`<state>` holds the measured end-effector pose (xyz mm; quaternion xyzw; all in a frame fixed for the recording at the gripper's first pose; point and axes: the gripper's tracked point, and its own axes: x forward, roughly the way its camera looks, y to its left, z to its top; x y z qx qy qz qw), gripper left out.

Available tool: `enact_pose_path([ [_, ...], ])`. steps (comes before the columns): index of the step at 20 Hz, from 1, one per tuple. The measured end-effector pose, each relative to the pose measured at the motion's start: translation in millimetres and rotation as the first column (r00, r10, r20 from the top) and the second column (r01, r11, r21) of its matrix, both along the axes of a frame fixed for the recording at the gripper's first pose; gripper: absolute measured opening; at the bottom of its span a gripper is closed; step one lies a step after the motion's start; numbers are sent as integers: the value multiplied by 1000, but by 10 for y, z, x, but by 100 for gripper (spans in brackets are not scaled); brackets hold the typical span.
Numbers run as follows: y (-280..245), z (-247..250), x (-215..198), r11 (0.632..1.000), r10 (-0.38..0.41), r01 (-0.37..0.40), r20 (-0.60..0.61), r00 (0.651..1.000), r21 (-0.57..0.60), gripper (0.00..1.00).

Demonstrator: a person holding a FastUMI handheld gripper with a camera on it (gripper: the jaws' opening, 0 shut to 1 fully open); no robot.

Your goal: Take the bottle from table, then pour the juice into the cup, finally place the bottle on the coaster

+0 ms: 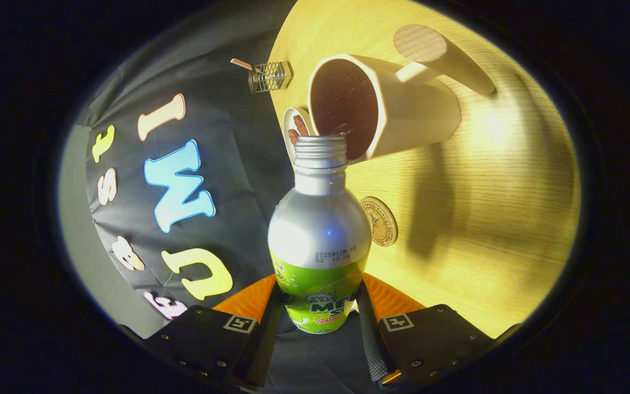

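- Gripper view: the gripper (319, 306) has both fingers pressed on the green-labelled lower body of the bottle (319, 235), pinching it between them.
- The bottle is uncapped and tipped over, its threaded mouth at the cup's rim, a pose that suits pouring.
- Just beyond the bottle's mouth, the cup (386, 106) already holds dark juice; its handle points away from the bottle.
- Beside the bottle's shoulder, the round coaster (379, 221) lies bare on the wooden table (490, 230), apparently waiting for the bottle.
- Beyond the cup, a small dish (295, 127) and a wire holder (269, 76) sit.
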<state>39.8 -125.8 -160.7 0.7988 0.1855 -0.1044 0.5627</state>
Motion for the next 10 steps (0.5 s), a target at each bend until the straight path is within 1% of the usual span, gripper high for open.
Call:
enact_pose_path([
  [10,-23,94,24,995,-26,26,-4,1000,101,68],
])
